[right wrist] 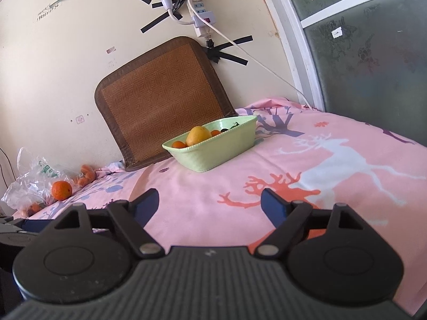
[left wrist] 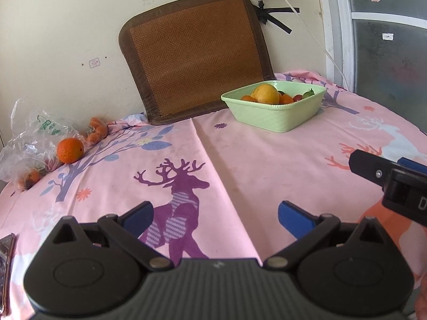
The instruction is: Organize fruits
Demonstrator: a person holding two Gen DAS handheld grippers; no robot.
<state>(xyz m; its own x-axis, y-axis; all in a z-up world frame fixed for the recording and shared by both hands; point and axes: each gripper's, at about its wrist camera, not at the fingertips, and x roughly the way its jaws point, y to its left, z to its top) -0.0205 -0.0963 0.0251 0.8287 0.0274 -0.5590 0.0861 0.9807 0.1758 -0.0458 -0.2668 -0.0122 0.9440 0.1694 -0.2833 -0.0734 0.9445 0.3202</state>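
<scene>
A light green bowl [left wrist: 277,118] sits at the far side of the pink cloth and holds a large yellow-orange fruit [left wrist: 265,94], small oranges and cherry tomatoes. It also shows in the right wrist view [right wrist: 213,154]. An orange [left wrist: 70,150] lies at the far left beside a clear plastic bag [left wrist: 29,138] with more small fruit; the orange also shows in the right wrist view [right wrist: 61,190]. My left gripper [left wrist: 216,216] is open and empty, low over the cloth. My right gripper [right wrist: 209,205] is open and empty; part of it shows at the right in the left wrist view [left wrist: 373,168].
A brown woven mat [left wrist: 194,56] leans on the wall behind the bowl. Small orange pieces [left wrist: 97,132] lie near the bag. A power strip and white cable [right wrist: 202,16] hang on the wall. A window frame [right wrist: 301,53] stands at right. A phone edge [left wrist: 6,266] lies at left.
</scene>
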